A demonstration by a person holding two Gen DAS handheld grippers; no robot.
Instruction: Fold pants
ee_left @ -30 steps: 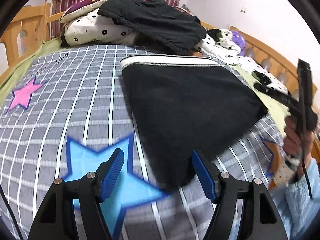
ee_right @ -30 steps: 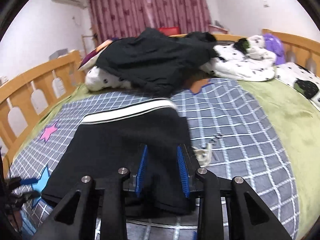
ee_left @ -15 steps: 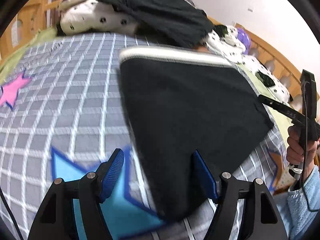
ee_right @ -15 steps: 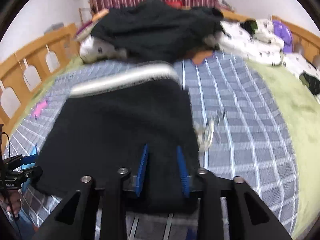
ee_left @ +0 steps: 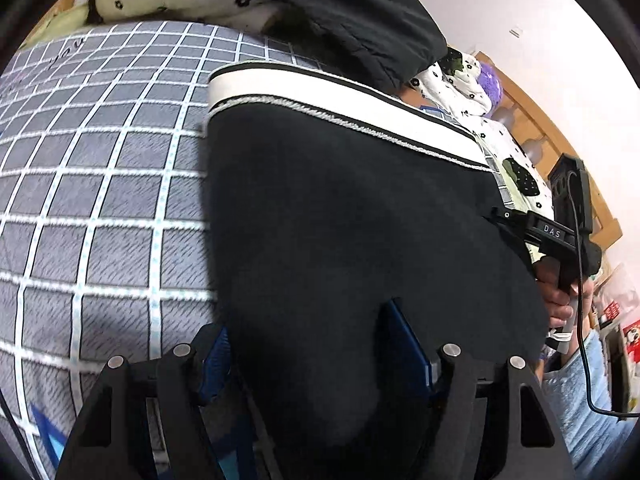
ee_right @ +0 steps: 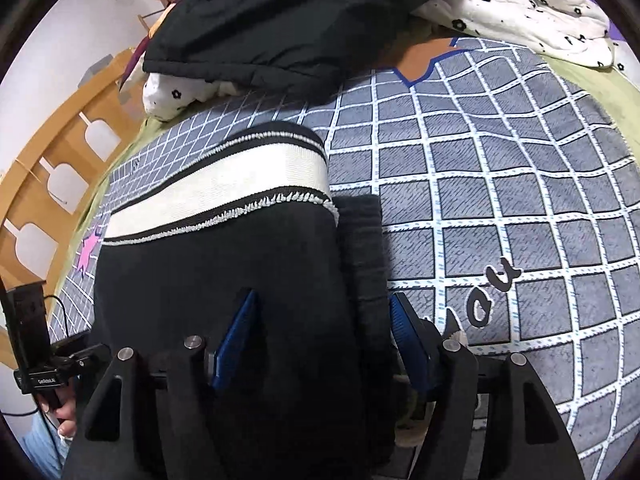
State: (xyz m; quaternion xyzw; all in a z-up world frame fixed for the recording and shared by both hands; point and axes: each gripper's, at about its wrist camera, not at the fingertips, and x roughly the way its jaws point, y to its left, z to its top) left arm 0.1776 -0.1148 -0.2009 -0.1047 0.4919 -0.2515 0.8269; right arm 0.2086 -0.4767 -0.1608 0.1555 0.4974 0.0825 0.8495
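Note:
Black pants [ee_left: 340,220] with a white waistband [ee_left: 340,100] lie folded flat on the grey checked bedspread [ee_left: 100,180]. My left gripper [ee_left: 312,348] is low over their near left edge, open, with black cloth lying loose between the blue pads. In the right wrist view the pants [ee_right: 220,280] fill the left half, waistband [ee_right: 224,188] at the far end. My right gripper [ee_right: 320,332] straddles their right edge and a ribbed black strip [ee_right: 360,260]. Its jaws are opening and the pads stand clear of the cloth.
A black jacket [ee_right: 300,12] and white flower-print bedding [ee_right: 540,4] are heaped at the far end of the bed. A wooden rail [ee_right: 52,152] runs along the left side. A hand [ee_left: 556,300] and blue sleeve are at the right. A white cord end [ee_right: 454,336] lies by my right finger.
Both grippers came forward and down onto the pants, which now fill the views. The right jaws went from narrow to wide. The left jaws kept their width.

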